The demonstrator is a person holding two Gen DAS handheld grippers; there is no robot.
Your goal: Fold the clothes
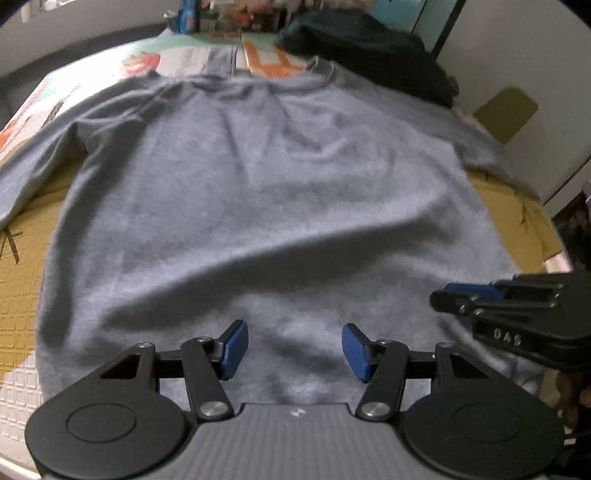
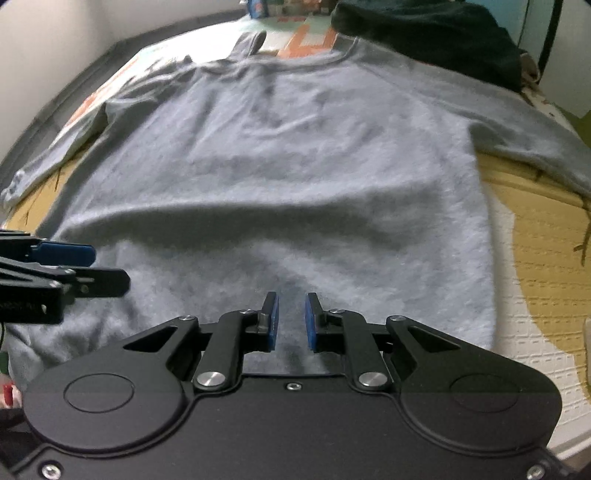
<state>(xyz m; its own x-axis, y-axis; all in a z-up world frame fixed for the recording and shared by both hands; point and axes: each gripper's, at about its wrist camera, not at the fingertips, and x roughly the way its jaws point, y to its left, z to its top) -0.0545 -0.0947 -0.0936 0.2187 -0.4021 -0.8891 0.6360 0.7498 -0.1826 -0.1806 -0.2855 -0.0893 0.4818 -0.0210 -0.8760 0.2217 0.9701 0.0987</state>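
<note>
We see a grey long-sleeved sweatshirt point(image 1: 258, 192) spread flat, collar at the top of both frames, hem nearest the cameras. It fills mid-frame in both views. One broad crease runs across the lower body. Left sleeve point(image 1: 33, 162) angles out to the left edge; right sleeve point(image 2: 524, 136) runs to the right edge in the right wrist view.

Left gripper point(image 1: 291, 349): tongs spread apart, nothing between them, over the hem area; whether they touch the fabric we cannot tell. Right gripper point(image 2: 291, 321): tongs drawn close with a narrow gap, nothing visibly pinched, also above the lower hem. Each gripper shows at the side edge of the other's view, so they sit near each other.

Bare room: yellow embossed mat point(image 2: 546, 266) lies clear on the right of the sweatshirt and lower left in the left wrist view. The mat's far part turns mint and orange. A dark garment pile point(image 2: 436, 33) sits at upper right, just beyond the shoulder. Cluttered items point(image 1: 192, 16), blurred, line the top edge. Pale wall point(image 2: 48, 40) upper left.
</note>
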